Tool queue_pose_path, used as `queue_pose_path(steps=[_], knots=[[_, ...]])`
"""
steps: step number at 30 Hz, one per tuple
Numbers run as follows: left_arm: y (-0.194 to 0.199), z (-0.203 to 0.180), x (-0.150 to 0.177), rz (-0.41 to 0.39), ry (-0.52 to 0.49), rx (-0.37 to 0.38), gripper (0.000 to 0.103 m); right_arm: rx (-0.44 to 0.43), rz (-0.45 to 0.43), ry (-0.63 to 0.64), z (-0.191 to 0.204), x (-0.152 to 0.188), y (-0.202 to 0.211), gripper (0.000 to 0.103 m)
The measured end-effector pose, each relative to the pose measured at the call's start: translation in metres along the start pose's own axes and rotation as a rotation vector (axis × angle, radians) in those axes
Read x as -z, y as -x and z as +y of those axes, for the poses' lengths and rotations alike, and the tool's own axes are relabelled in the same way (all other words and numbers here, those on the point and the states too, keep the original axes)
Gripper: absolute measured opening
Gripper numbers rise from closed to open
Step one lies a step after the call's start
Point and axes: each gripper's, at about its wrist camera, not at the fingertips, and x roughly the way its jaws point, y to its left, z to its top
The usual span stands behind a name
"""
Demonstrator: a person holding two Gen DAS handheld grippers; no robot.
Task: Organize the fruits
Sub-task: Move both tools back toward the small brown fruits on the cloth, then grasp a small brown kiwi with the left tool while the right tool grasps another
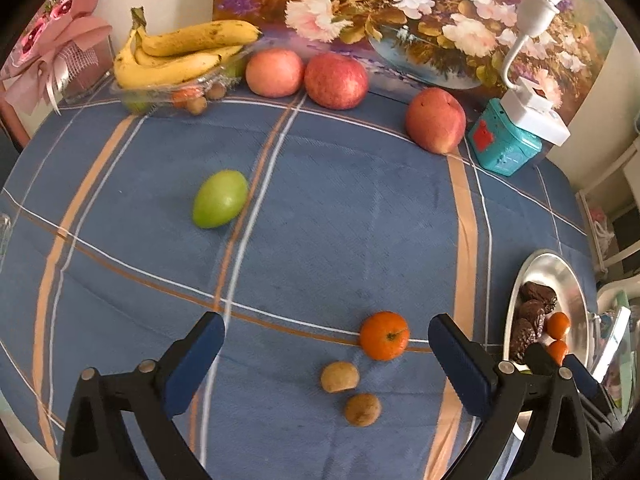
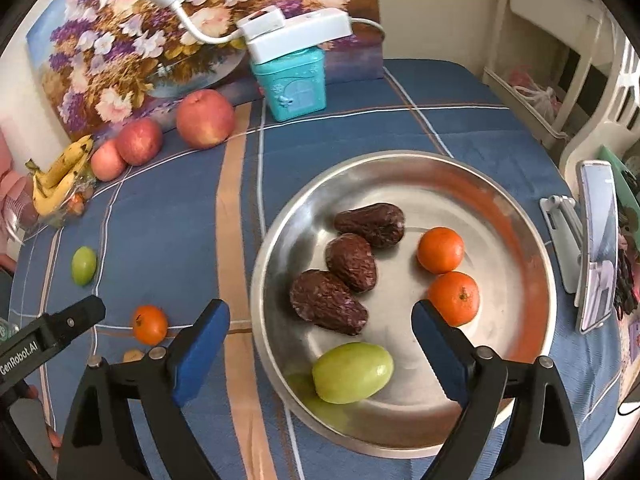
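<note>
A steel plate point(image 2: 460, 184) holds three dark wrinkled fruits point(image 2: 352, 258), two tangerines point(image 2: 440, 250) and a green fruit point(image 2: 352, 372). My right gripper point(image 2: 320, 344) is open and empty just above that green fruit. My left gripper point(image 1: 326, 354) is open and empty above the blue tablecloth, near a loose tangerine point(image 1: 385, 335) and two small brown fruits point(image 1: 340, 377). Another green fruit point(image 1: 220, 199) lies farther out on the cloth. The plate also shows at the right edge of the left wrist view point(image 1: 560, 276).
Three red apples point(image 1: 336, 80) and a banana bunch point(image 1: 180, 56) on a clear tray stand along the back, before a flower painting point(image 1: 400, 12). A teal box point(image 1: 504, 144) with a white lamp is at back right. A phone on a stand point(image 2: 596, 248) is right of the plate.
</note>
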Motion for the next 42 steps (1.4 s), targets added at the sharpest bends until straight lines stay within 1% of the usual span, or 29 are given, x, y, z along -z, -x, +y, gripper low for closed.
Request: queue_pose_path(steps=[3,5,9,15,18,20,24,26,31,33,34,36,39,41,42], knots=[[0.005,0.009,-0.004,-0.010,-0.011,-0.022,0.103,-0.018,0.019,0.020,0.010,0.002,-0.003,0.093],[0.009,0.016,-0.006,-0.015,-0.017,-0.035,0.103,-0.048,0.036,0.042,0.020,0.005,-0.005,0.093],[0.010,0.032,-0.005,-0.007,0.012,-0.043,0.103,-0.092,0.056,0.089,0.042,0.011,-0.008,0.093],[0.001,0.044,0.006,0.045,0.065,-0.026,0.103,-0.131,0.089,0.183,0.080,0.020,-0.014,0.093],[-0.002,0.051,0.011,0.056,0.113,0.002,0.103,-0.140,0.107,0.238,0.096,0.026,-0.019,0.093],[-0.007,0.054,0.015,0.071,0.128,0.009,0.103,-0.143,0.113,0.277,0.107,0.031,-0.021,0.093],[-0.021,0.056,0.022,0.128,0.142,0.021,0.101,-0.155,0.136,0.312,0.118,0.039,-0.028,0.092],[-0.024,0.055,0.023,0.139,0.144,0.030,0.095,-0.152,0.149,0.323,0.121,0.043,-0.032,0.092],[-0.028,0.052,0.024,0.154,0.146,0.055,0.095,-0.154,0.158,0.345,0.127,0.047,-0.038,0.091],[-0.028,0.051,0.024,0.157,0.153,0.067,0.095,-0.163,0.162,0.352,0.130,0.049,-0.039,0.086],[-0.029,0.051,0.024,0.157,0.154,0.069,0.095,-0.171,0.167,0.357,0.132,0.051,-0.040,0.077],[-0.029,0.050,0.023,0.158,0.158,0.073,0.095,-0.181,0.178,0.366,0.135,0.055,-0.042,0.067],[-0.031,0.047,0.023,0.167,0.167,0.093,0.095,-0.189,0.198,0.385,0.141,0.058,-0.046,0.064],[-0.032,0.046,0.023,0.170,0.166,0.098,0.095,-0.191,0.201,0.397,0.145,0.060,-0.046,0.052],[-0.033,0.044,0.022,0.170,0.165,0.098,0.095,-0.193,0.201,0.398,0.146,0.060,-0.046,0.050]])
